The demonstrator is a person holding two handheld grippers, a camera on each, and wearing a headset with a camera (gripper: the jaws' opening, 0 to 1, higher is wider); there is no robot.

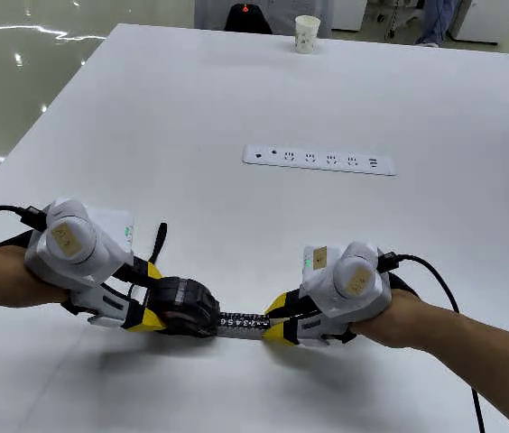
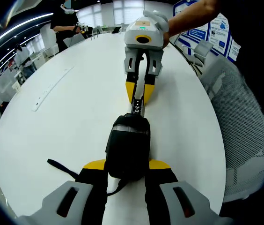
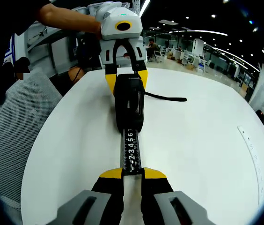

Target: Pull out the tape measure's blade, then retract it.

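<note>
A black tape measure (image 1: 185, 308) lies low over the white table (image 1: 263, 99), near its front edge. My left gripper (image 1: 146, 298) is shut on its case (image 2: 127, 145), yellow fingertips on both sides. A short length of black blade (image 1: 241, 321) with white numerals runs out of the case toward the right. My right gripper (image 1: 277, 317) is shut on the blade's end (image 3: 132, 161). In the right gripper view the case (image 3: 128, 101) sits straight ahead, held by the left gripper (image 3: 125, 77). In the left gripper view the right gripper (image 2: 139, 93) pinches the blade (image 2: 136, 108). A black wrist strap (image 1: 158, 241) trails from the case.
A white power strip (image 1: 319, 160) lies across the middle of the table. A paper cup (image 1: 307, 34) stands at the far edge. A mesh office chair (image 2: 244, 140) is beside the table. Black cables (image 1: 444, 289) trail from both grippers.
</note>
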